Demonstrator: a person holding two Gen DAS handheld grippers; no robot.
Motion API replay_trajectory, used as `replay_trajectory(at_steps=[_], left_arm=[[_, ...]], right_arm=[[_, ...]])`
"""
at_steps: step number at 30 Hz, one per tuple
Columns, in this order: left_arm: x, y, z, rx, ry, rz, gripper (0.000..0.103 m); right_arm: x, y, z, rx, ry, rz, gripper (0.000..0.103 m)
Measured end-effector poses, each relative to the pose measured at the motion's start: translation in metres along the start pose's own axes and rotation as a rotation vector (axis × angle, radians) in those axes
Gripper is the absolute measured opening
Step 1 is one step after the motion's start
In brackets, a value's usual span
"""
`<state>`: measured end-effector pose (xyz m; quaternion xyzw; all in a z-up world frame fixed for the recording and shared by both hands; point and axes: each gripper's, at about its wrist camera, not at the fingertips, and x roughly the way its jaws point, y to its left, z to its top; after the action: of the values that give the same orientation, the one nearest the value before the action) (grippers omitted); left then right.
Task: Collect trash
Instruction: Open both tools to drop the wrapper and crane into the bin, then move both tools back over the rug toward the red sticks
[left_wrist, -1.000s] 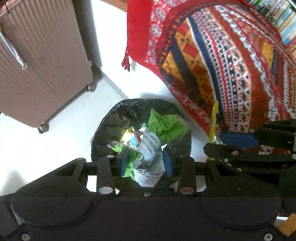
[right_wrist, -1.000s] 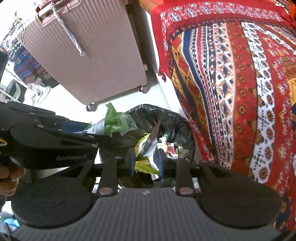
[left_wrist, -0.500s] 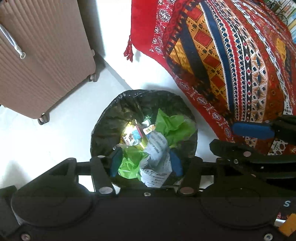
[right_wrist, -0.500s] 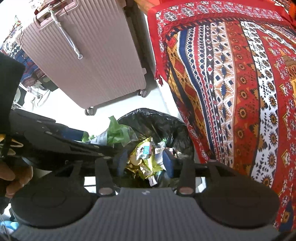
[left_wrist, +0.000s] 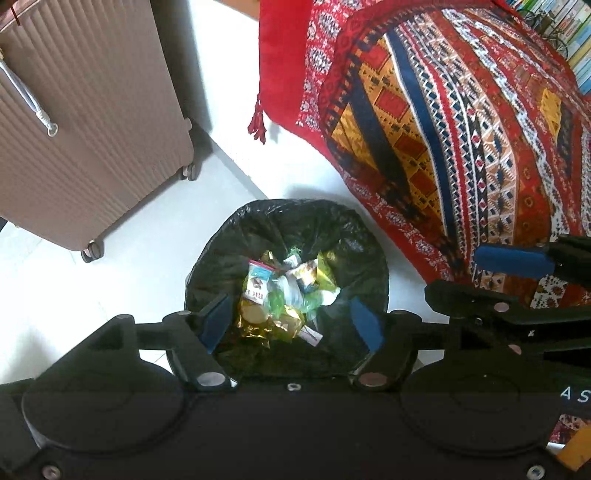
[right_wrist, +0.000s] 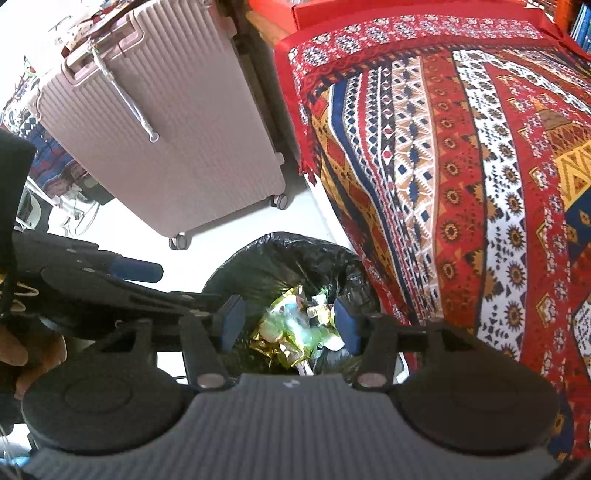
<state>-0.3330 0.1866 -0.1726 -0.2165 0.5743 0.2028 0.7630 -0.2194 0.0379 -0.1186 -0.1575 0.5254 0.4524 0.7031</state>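
Left tool (left_wrist: 291, 325) hangs over the bin, blue pads spread wide, nothing between them. Right tool (right_wrist: 288, 325) likewise parted and empty, just beside it at 3 o'clock in the left view. Both sit above the mouth, probably so anything let go lands inside. Trash (left_wrist: 284, 295), gold foil, green plastic and printed wrappers, lies heaped at the bottom of the black-lined bin (left_wrist: 221, 251), dead centre under the left tool. Bin stands on white floor (left_wrist: 110, 288), touching or nearly touching the patterned red bedspread (left_wrist: 443, 129) at 2 o'clock, handy to the bed. Pink suitcase (left_wrist: 92, 129) at 10 o'clock, apart. Drop looks done; more litter not in view.
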Motion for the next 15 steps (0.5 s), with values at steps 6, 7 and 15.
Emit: replay_trajectory(at_steps=[6,7,15], left_arm=[[-0.012,-0.007,0.005,0.018,-0.022,-0.005,0.072],[-0.014,-0.009,0.005,0.022,-0.026,-0.005,0.072],[-0.039,-0.03,0.016,0.077,-0.086,-0.018,0.074]], right_arm=[[-0.013,-0.005,0.0,0.02,-0.025,-0.008,0.069],[-0.016,-0.005,0.0,0.023,-0.03,-0.01,0.069],[-0.042,-0.014,0.003,0.066,-0.075,-0.039,0.071]])
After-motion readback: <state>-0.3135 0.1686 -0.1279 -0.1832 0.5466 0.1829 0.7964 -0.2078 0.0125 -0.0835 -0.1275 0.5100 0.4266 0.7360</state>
